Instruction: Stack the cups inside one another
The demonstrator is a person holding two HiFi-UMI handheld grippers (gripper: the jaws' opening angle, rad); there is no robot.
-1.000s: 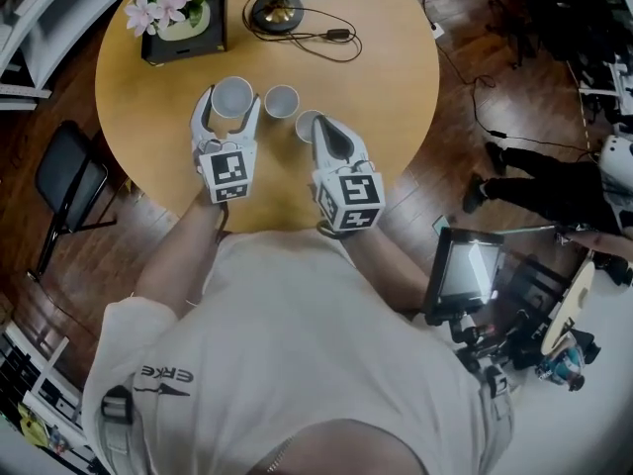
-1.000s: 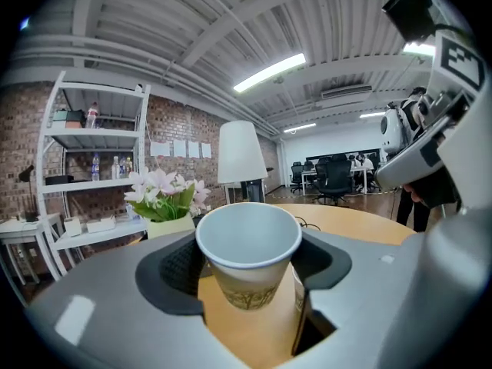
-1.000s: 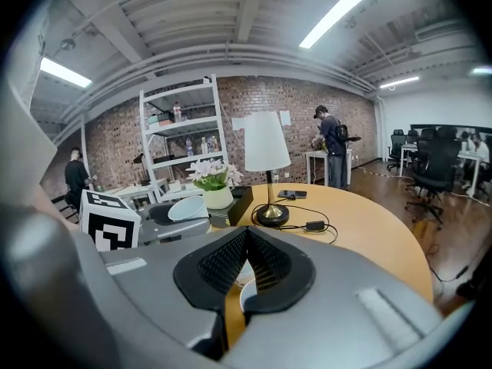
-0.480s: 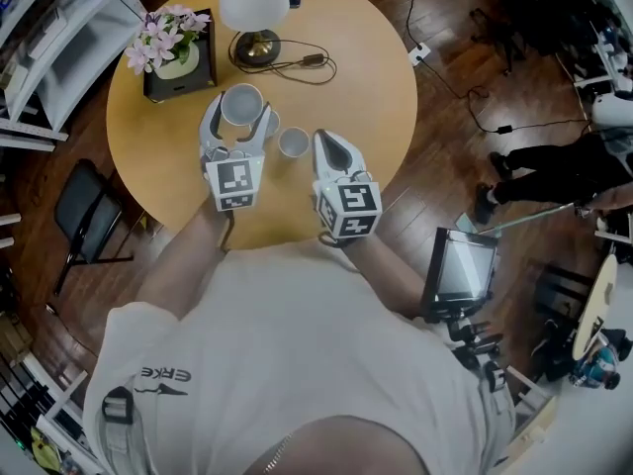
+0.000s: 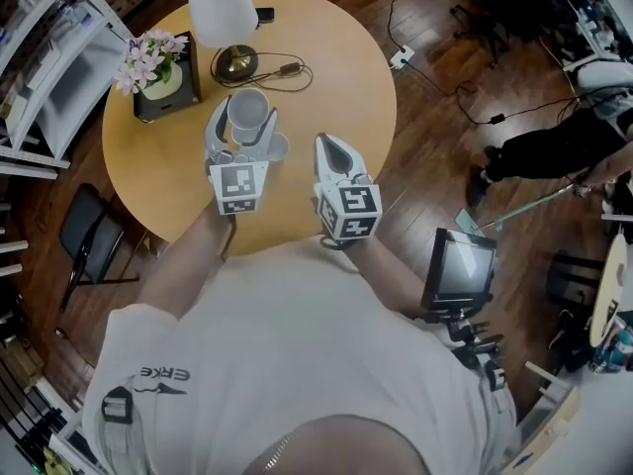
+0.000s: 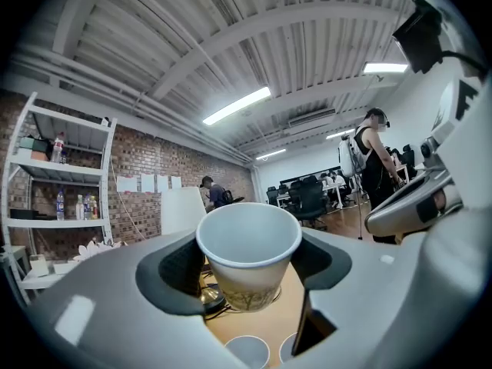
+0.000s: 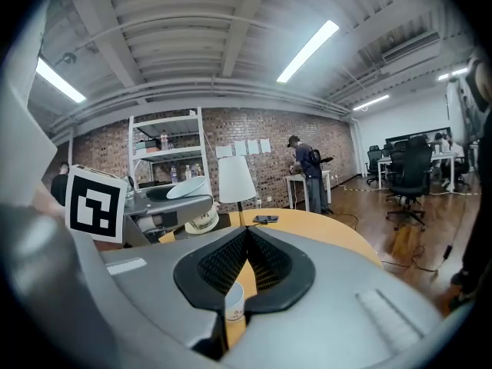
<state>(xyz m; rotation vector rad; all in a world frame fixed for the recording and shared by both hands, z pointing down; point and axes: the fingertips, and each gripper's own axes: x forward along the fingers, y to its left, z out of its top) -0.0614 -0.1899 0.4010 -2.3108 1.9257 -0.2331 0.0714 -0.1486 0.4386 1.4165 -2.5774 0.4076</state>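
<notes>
A white paper cup (image 5: pixel 247 110) hangs upright above the round wooden table (image 5: pixel 326 77), with my left gripper (image 5: pixel 245 114) shut on its sides. In the left gripper view the cup (image 6: pixel 247 256) fills the space between the jaws, and two more cups (image 6: pixel 247 350) (image 6: pixel 286 348) stand on the table below it. One of them (image 5: pixel 278 147) shows beside the left gripper in the head view. My right gripper (image 5: pixel 331 146) is to the right of the cups, its jaws closed together with nothing in them. A cup (image 7: pixel 234 300) shows below its pads.
A white lamp (image 5: pixel 220 8) with its cable, a dark phone (image 5: pixel 262 15) and a black box of pink flowers (image 5: pixel 158 72) stand at the table's far side. A black chair (image 5: pixel 84 236) is at the left, a monitor rig (image 5: pixel 460 270) at the right.
My left gripper has risen off the table with the cup in it and shifted toward the other cups. The right gripper has lifted a little and stays shut.
</notes>
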